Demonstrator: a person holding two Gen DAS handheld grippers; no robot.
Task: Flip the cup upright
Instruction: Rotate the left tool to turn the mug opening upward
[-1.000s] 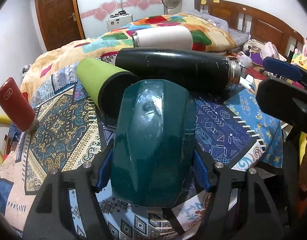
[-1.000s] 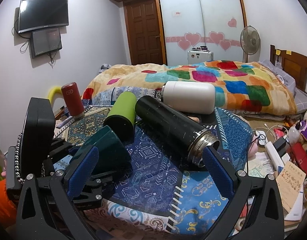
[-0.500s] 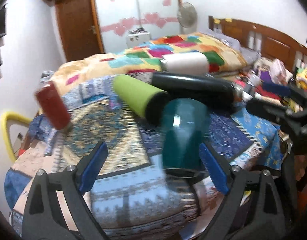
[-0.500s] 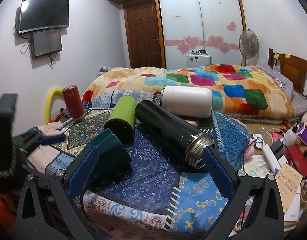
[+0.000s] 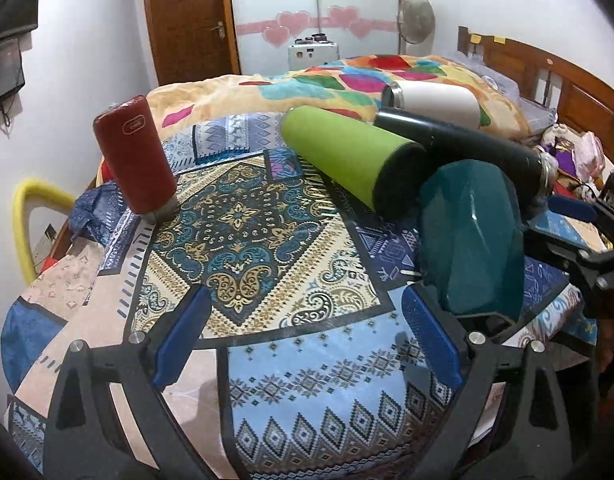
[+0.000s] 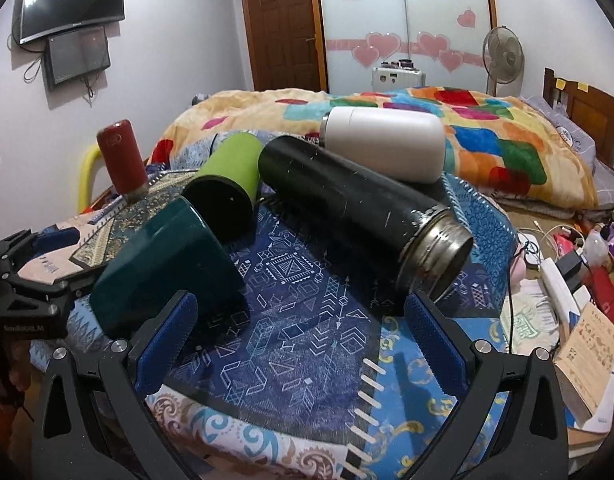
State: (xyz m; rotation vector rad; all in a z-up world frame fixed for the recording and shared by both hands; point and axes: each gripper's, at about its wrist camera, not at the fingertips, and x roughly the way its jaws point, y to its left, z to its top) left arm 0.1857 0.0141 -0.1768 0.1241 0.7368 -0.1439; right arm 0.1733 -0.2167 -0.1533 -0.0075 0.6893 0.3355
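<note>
A dark teal cup [image 5: 471, 236] stands mouth-down on the patterned cloth, also seen in the right wrist view [image 6: 167, 268]. My left gripper [image 5: 307, 344] is open and empty, left of and nearer than the cup. My right gripper [image 6: 299, 344] is open and empty, with the cup just beyond its left finger. A green tumbler [image 5: 347, 160], a black flask [image 6: 359, 208] and a white flask [image 6: 387, 142] lie on their sides behind the cup. A red flask [image 5: 135, 160] stands mouth-down at the left.
The table [image 5: 247, 240] is covered by a patterned cloth. A bed with a colourful blanket [image 6: 487, 140] lies behind it. Cluttered items and cables [image 6: 567, 264] sit at the right. A yellow chair back [image 5: 27, 216] is at the left.
My left gripper let go of the teal cup, opened wide and drew back to the left. The cup now stands on the cloth. My right gripper stayed open and barely moved.
</note>
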